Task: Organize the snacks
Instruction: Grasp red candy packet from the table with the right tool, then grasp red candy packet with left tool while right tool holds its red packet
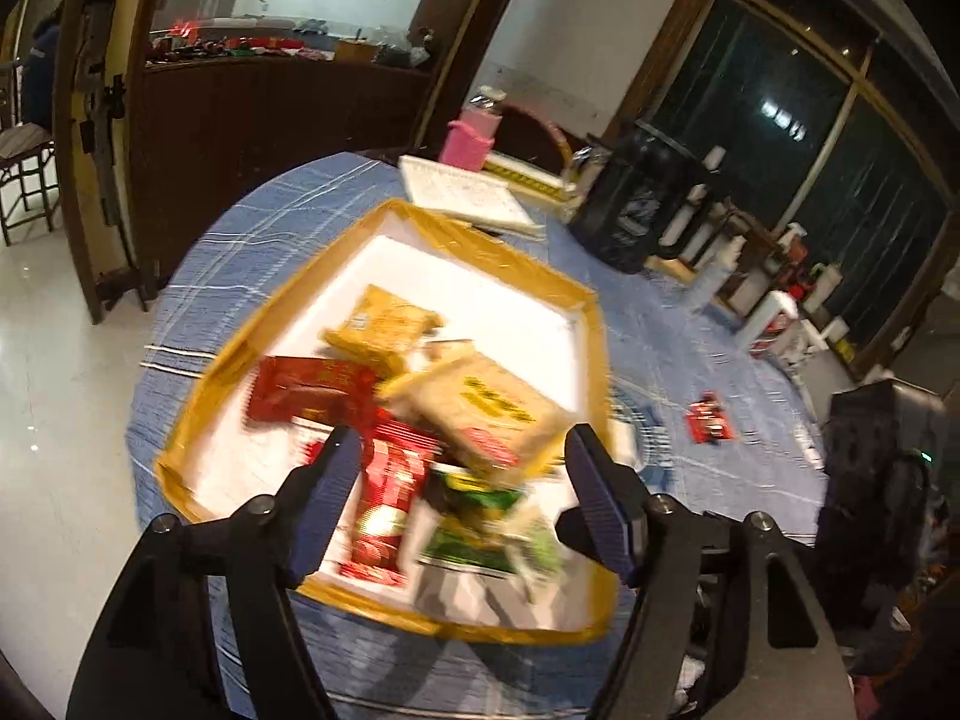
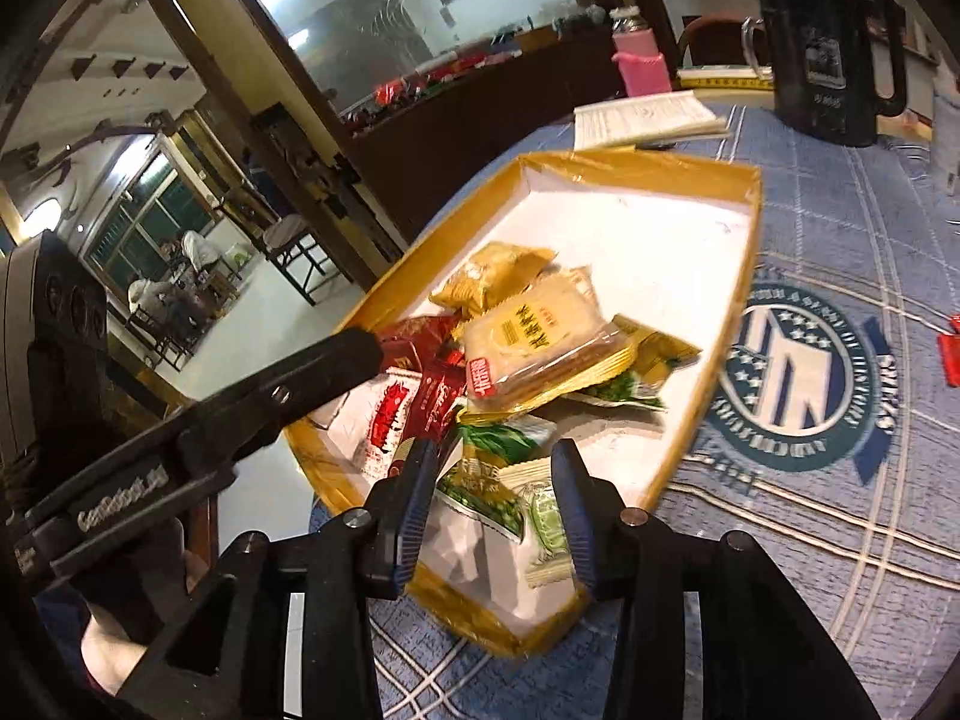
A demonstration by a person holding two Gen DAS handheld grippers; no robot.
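A white tray with a yellow taped rim (image 1: pixel 480 234) (image 2: pixel 630 165) holds a heap of snack packets. In it lie a yellow packet (image 1: pixel 384 324) (image 2: pixel 486 276), a beige cracker pack (image 1: pixel 480 402) (image 2: pixel 534 336), red packets (image 1: pixel 306 390) (image 2: pixel 432 396) and green pea packets (image 1: pixel 474 516) (image 2: pixel 492 492). My left gripper (image 1: pixel 459 456) hovers open over the tray's near end, gripping nothing. My right gripper (image 2: pixel 493 468) is open above the green packets, its pads clear of them. One left finger (image 2: pixel 336 360) reaches in from the left. A small red packet (image 1: pixel 711 417) (image 2: pixel 951 351) lies alone on the cloth.
The round table wears a blue checked cloth (image 2: pixel 840 228) with a round emblem (image 2: pixel 798 372). Beyond the tray lie a paper booklet (image 1: pixel 462 192) (image 2: pixel 648 117), a pink bottle (image 1: pixel 471 135) (image 2: pixel 642 60) and a black kettle (image 1: pixel 636 210) (image 2: pixel 828 54). The table edge drops off left of the tray.
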